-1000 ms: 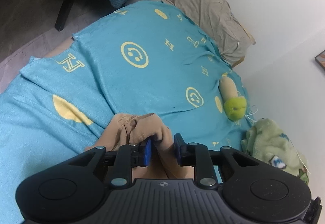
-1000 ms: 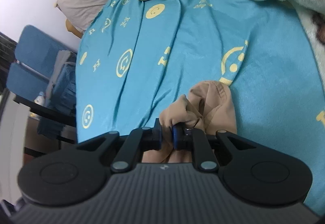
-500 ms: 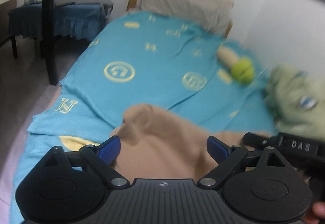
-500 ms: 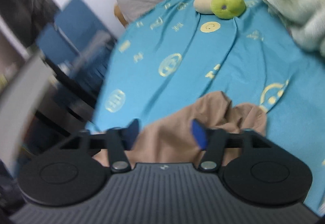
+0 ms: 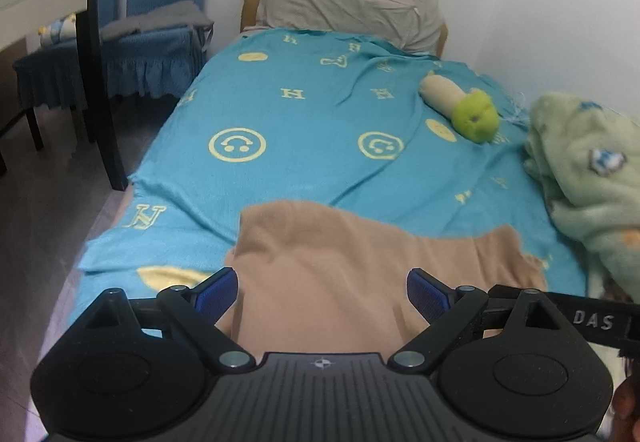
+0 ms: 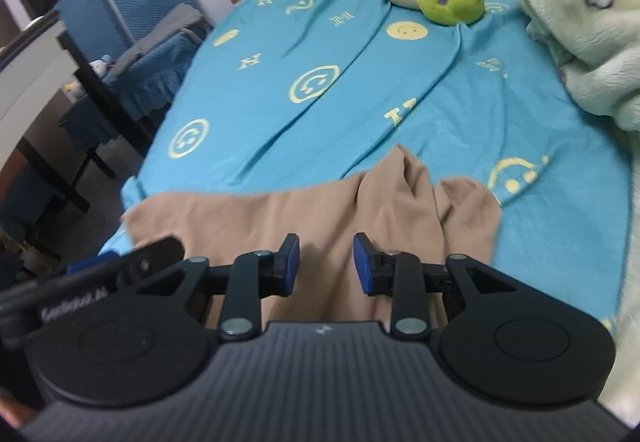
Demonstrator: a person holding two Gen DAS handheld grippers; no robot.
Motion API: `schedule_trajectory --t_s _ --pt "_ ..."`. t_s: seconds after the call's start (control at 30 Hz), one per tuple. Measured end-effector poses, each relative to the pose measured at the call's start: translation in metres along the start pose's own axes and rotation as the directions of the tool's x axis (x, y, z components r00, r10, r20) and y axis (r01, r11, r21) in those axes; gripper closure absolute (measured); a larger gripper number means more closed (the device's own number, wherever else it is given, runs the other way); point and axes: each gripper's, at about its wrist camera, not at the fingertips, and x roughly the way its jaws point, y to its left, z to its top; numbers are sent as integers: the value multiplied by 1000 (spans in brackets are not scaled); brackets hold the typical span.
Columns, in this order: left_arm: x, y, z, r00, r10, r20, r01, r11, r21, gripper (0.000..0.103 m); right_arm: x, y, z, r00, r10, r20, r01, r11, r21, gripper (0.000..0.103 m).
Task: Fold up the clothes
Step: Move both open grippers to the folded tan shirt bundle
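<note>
A tan garment (image 5: 340,266) lies spread on the near end of a bed covered with a turquoise sheet (image 5: 304,121). In the right wrist view the garment (image 6: 304,217) has a bunched fold at its right side. My left gripper (image 5: 322,292) is open wide and empty, above the garment's near edge. My right gripper (image 6: 326,266) is open and empty, above the garment. The right gripper's side shows at the right edge of the left wrist view (image 5: 592,320); the left gripper's side shows at the left of the right wrist view (image 6: 100,282).
A green and beige plush toy (image 5: 464,109) lies at the far right of the bed. A pale green fleece blanket (image 5: 588,177) is heaped on the right. A grey pillow (image 5: 352,5) is at the head. Blue chairs (image 5: 148,37) stand on the left.
Both grippers were shut on the bunched garment a second ago. They have opened and let it go, and it now lies spread out. Both cameras have tilted up toward the head of the bed.
</note>
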Motion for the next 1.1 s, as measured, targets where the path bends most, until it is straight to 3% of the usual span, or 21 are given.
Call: schedule_trajectory --t_s 0.13,0.23,0.33,0.43,0.6,0.73,0.87,0.97,1.03,1.1 --pt "-13 -15 -22 996 73 -56 -69 996 59 10 -26 3 -19 1000 -24 9 24 999 -32 71" --pt "2 -19 -34 986 94 -137 -85 994 69 9 -23 0 -21 999 -41 -22 41 999 -20 72" --pt "12 -22 -41 982 121 -147 -106 989 101 9 -4 -4 -20 994 -30 -108 31 999 12 71" --pt "8 -19 -40 983 119 -141 -107 990 89 9 0 -13 -21 993 -6 -119 15 997 72 71" --pt "-12 -12 -39 987 85 -136 -87 996 -5 9 -3 -19 -23 993 14 -113 -2 994 106 72" --pt "-41 -7 -47 992 13 -123 -30 990 -137 8 -5 -18 -24 994 16 -107 -4 994 108 72" --pt "-64 -5 -63 988 -98 -123 59 957 -285 7 -4 -20 -24 994 20 -106 -8 994 113 72" --pt "-60 -1 -73 973 -193 -127 131 913 -386 7 -4 -19 -24 995 17 -103 -5 994 110 71" --pt "-45 4 -76 965 -219 -148 133 886 -444 7 -5 -21 -24 995 16 -98 -5 993 117 72" --pt "-26 17 -81 953 -255 -164 127 827 -547 8 -6 -22 -23 996 16 -93 -4 992 125 72"
